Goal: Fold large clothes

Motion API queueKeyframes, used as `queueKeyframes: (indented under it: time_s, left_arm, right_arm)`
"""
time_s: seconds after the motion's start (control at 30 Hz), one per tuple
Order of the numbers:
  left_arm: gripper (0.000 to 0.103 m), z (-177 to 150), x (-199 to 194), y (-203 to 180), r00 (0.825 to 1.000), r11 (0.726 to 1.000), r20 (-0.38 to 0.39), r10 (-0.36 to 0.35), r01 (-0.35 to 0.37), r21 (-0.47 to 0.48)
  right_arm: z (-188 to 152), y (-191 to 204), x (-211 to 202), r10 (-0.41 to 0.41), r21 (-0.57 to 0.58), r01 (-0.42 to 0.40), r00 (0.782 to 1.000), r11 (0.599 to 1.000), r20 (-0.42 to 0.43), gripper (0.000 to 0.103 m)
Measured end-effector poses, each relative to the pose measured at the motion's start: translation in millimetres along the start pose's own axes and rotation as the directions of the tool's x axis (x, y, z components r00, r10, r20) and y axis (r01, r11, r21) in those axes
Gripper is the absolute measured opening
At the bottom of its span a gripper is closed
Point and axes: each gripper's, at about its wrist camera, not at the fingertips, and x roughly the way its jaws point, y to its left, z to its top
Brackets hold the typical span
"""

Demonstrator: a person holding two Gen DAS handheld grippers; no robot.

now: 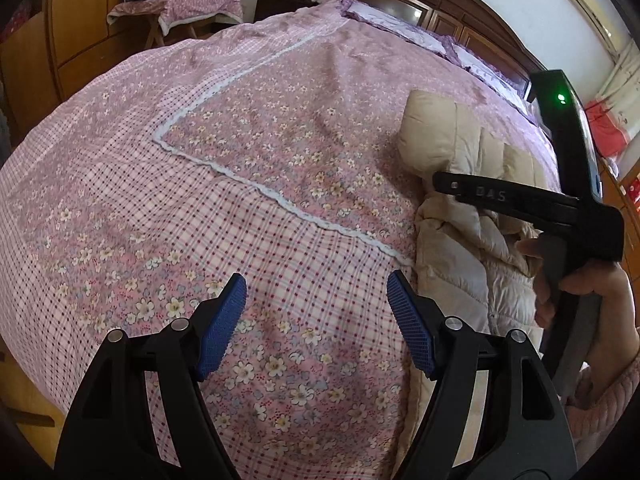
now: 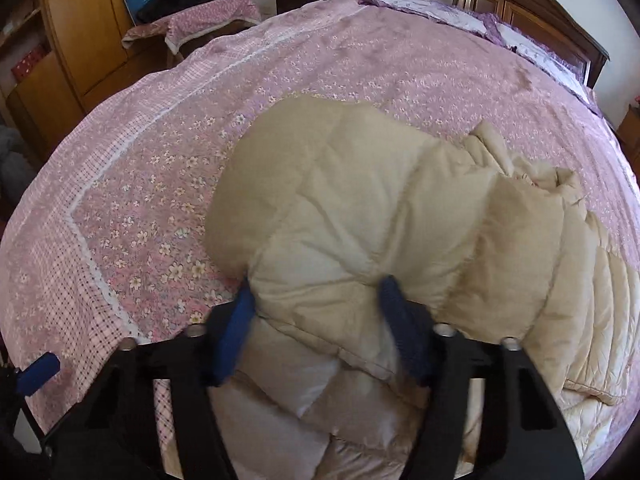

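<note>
Garment: cream quilted puffer jacket (image 2: 360, 208) lies bunched on the pink floral bedspread (image 1: 248, 128).
Left gripper (image 1: 316, 320): spread wide, empty, over bedspread.
Right gripper (image 2: 316, 304): fingers either side of a jacket fold; grip uncertain.

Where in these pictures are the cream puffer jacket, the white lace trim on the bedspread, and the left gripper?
cream puffer jacket (image 2: 360, 200): right wrist view, on its bulging quilted top.
white lace trim (image 1: 280, 198): left wrist view, mid-strip.
left gripper (image 1: 316, 324): left wrist view, midway between its blue fingertips.
</note>
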Motion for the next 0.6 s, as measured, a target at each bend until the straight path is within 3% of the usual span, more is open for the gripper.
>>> queueKeyframes:
  time_s: [0.13,0.23,0.37,0.6]
  left_arm:
    - [0.072,-0.7,2.8,-0.4,1.0,1.0,-0.002,-0.008,0.008,-0.006]
    - [0.072,-0.6,2.3,-5.3,1.0,1.0,0.0,-0.018,0.018,0.002]
    - [0.072,2.1,-0.2,-13.3,1.0,0.999,0.008,-0.029,0.029,0.026]
    - [0.072,10.0,-5.0,-34.4,0.998,0.996,0.022,-0.055,0.054,0.069]
  right_arm:
    - [-0.9,-3.6,-16.1,0.053,0.0,-0.053,0.998,0.999,0.021,0.026]
    - [0.1,-5.0,-33.8,0.079,-0.003,-0.079,0.995,0.997,0.053,0.016]
    - [2.6,-12.1,-58.8,0.13,0.0,-0.13,0.987,0.991,0.093,0.013]
    - [2.4,-49.6,-114.9,0.116,0.014,-0.121,0.972,0.993,0.203,0.012]
